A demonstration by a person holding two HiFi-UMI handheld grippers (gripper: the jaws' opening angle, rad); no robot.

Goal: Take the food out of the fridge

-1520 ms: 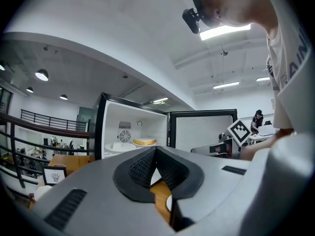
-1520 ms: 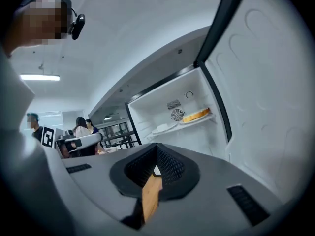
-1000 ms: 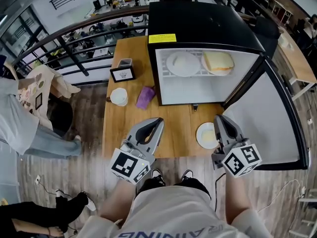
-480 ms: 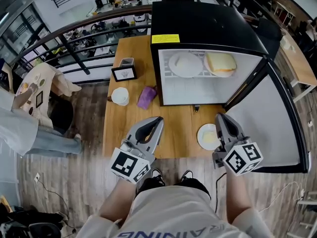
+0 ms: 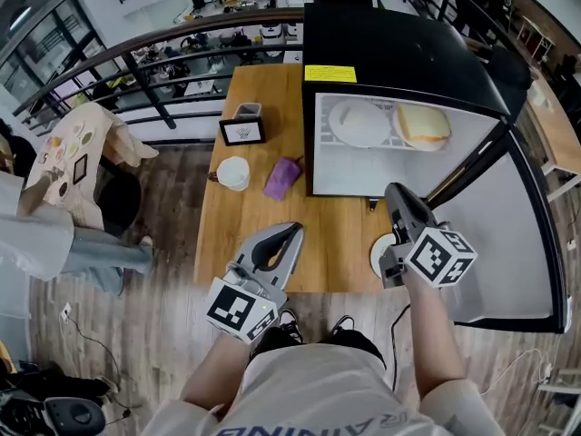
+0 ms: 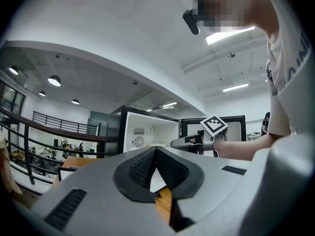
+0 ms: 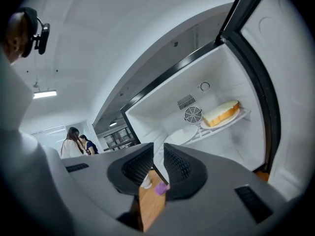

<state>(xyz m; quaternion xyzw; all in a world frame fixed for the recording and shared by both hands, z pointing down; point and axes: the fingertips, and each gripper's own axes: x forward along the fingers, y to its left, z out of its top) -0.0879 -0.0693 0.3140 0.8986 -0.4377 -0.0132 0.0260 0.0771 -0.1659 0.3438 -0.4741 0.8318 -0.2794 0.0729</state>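
Observation:
The black fridge (image 5: 408, 57) stands open on the wooden table (image 5: 331, 230). On its upper shelf lie an empty white plate (image 5: 360, 122) and a thick slice of bread on a plate (image 5: 422, 125). My right gripper (image 5: 397, 193) points at the fridge's lower opening. Its jaws are opening with a narrow gap and nothing between them. The right gripper view shows the bread (image 7: 221, 113) and the empty plate (image 7: 182, 135) on the shelf ahead. A white plate (image 5: 379, 254) on the table is partly hidden under the right gripper. My left gripper (image 5: 289, 234) hovers over the table's near edge, shut and empty.
A purple object (image 5: 283, 178), a white cup (image 5: 233, 173) and a small framed sign (image 5: 242, 132) sit left of the fridge. The fridge door (image 5: 508, 225) swings open on the right. A railing runs behind the table. People stand at the left.
My right gripper has moved forward from beside the table's plate toward the fridge opening, and its jaws have parted slightly. The left gripper has stayed in place.

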